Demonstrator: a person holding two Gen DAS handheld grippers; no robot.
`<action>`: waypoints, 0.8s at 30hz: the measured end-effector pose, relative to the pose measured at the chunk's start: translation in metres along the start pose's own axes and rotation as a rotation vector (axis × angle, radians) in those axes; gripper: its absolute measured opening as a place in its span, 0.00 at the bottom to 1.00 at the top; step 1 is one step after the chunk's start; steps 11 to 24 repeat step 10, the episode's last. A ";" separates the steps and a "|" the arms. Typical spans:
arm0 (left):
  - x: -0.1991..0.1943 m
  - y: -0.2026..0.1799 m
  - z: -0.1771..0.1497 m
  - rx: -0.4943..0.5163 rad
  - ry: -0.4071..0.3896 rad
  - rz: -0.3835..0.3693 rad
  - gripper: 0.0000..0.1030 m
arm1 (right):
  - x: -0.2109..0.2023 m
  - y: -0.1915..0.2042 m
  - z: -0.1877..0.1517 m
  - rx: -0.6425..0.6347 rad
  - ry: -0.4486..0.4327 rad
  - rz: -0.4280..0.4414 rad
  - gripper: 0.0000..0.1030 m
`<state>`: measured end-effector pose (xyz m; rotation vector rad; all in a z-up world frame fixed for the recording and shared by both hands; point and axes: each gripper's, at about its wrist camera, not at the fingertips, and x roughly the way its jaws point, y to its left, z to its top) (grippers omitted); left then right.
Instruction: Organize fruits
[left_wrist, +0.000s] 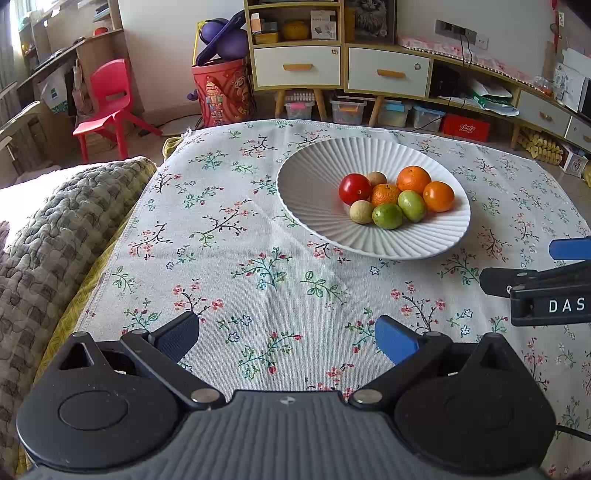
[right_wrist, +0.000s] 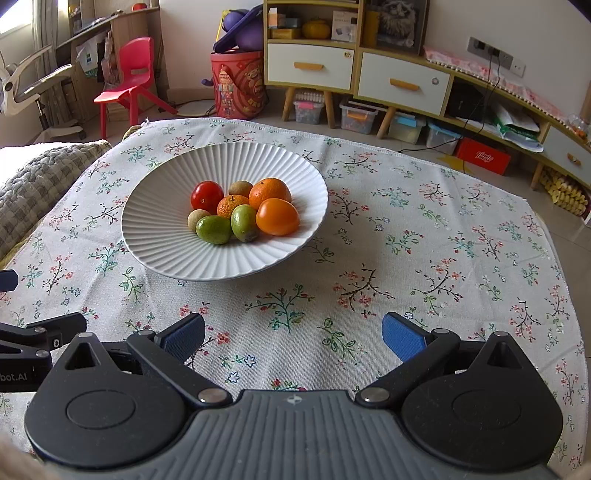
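Fruits: all eight lie clustered in the white ribbed plate (right_wrist: 155, 236); none on the cloth. Sorting appears finished or nearly so (judgement).
Left gripper (left_wrist: 286, 338): nearest; jaws spread wide, nothing between them, above the floral tablecloth (left_wrist: 229, 258), well short of the plate.
Right gripper (right_wrist: 293, 338): likewise spread and empty, near the left one.
Near fruit: two green fruits (right_wrist: 213, 229) and the pale round one (right_wrist: 198, 219) touch each other.
Mid: orange persimmon (right_wrist: 277, 216) beside a tangerine (right_wrist: 232, 205).
Far: red tomato (right_wrist: 207, 195), large orange (right_wrist: 270, 192), brown fruit (right_wrist: 240, 188).
Technique: if regrouping, approach from above, pick an outer fruit first, close gently; neighbours may roll.
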<state>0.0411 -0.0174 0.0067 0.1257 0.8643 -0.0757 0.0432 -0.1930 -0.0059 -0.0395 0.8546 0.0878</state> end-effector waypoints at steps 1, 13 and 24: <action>0.000 0.000 0.000 0.000 0.000 0.000 0.89 | 0.000 0.000 0.000 0.000 0.000 0.000 0.99; 0.000 0.000 -0.001 0.002 0.000 -0.006 0.89 | 0.000 0.000 0.000 -0.001 -0.001 0.000 0.99; 0.000 0.000 -0.001 0.002 0.000 -0.006 0.89 | 0.000 0.000 0.000 -0.001 -0.001 0.000 0.99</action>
